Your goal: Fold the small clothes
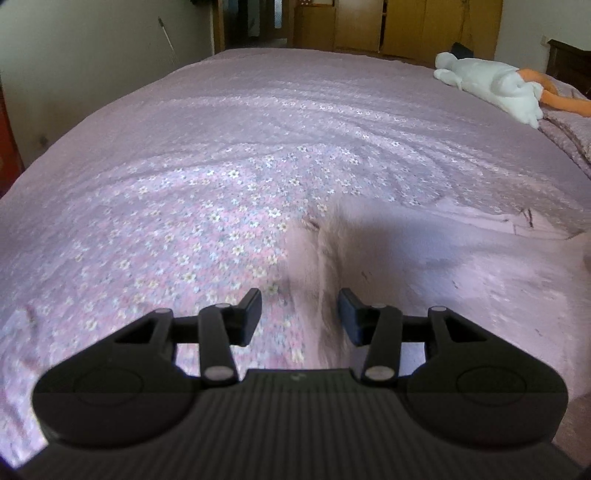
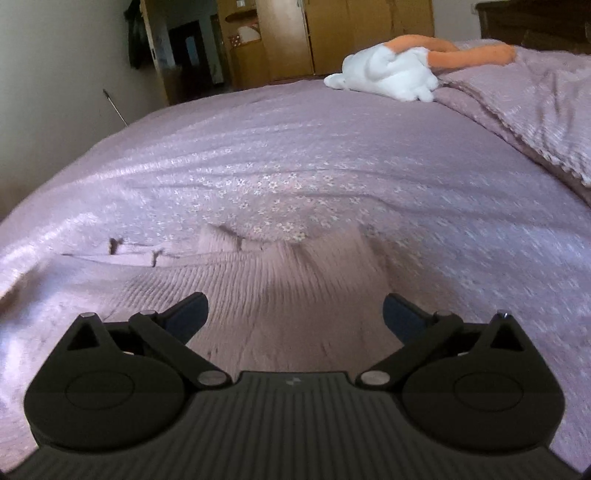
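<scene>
A pale pink ribbed knit garment [image 2: 288,280] lies spread on the floral purple bedspread [image 2: 295,147]. In the left wrist view the same garment [image 1: 424,258] fills the lower right, its left edge bunched into a raised fold [image 1: 325,266]. My left gripper [image 1: 299,314] is open just above that fold, one finger on each side, nothing held. My right gripper [image 2: 295,314] stands wide open over the ribbed fabric, close to its right edge, gripping nothing. Small dark stitch marks show along the garment's far edge.
A white and orange plush toy [image 2: 391,74] lies at the far right of the bed beside a folded purple quilt [image 2: 546,110]. The same toy [image 1: 495,85] shows in the left view. Wooden wardrobes [image 2: 351,33] and a doorway stand beyond the bed.
</scene>
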Demonstrator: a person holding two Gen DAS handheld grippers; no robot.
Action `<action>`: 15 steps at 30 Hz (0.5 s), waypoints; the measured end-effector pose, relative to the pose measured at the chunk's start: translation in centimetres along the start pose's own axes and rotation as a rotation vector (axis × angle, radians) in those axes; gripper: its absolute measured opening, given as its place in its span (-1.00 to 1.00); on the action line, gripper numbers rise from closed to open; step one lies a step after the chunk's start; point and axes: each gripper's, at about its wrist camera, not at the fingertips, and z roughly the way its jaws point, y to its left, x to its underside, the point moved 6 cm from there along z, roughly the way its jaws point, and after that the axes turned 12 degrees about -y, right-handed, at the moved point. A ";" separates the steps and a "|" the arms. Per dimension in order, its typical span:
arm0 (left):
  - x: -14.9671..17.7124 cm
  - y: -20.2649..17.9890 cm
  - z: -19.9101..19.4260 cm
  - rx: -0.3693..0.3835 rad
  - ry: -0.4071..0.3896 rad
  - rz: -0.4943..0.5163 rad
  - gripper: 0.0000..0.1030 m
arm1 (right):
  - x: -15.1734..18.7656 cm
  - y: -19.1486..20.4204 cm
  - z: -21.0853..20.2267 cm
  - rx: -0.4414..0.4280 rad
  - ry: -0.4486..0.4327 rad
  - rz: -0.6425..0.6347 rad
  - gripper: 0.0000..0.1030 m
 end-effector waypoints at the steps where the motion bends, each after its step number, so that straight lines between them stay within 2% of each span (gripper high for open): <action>1: 0.1 -0.1 -0.6 0.002 0.004 -0.002 -0.06 | 0.1 -0.2 -0.7 -0.008 0.006 0.009 1.00; 10: 1.7 -1.6 -5.3 0.005 0.051 -0.027 -0.06 | 2.0 -2.2 -6.0 -0.025 0.025 0.082 1.00; 12: 2.1 -2.1 -6.1 0.008 0.051 -0.009 0.02 | 2.6 -2.9 -6.7 -0.025 0.030 0.122 1.00; 13: 2.3 -2.4 -6.4 0.008 0.051 -0.007 0.13 | 2.9 -3.4 -7.0 -0.024 0.034 0.151 1.00; 15: 2.7 -2.9 -7.1 0.012 0.053 0.000 0.16 | 3.6 -3.9 -7.3 -0.021 0.040 0.185 1.00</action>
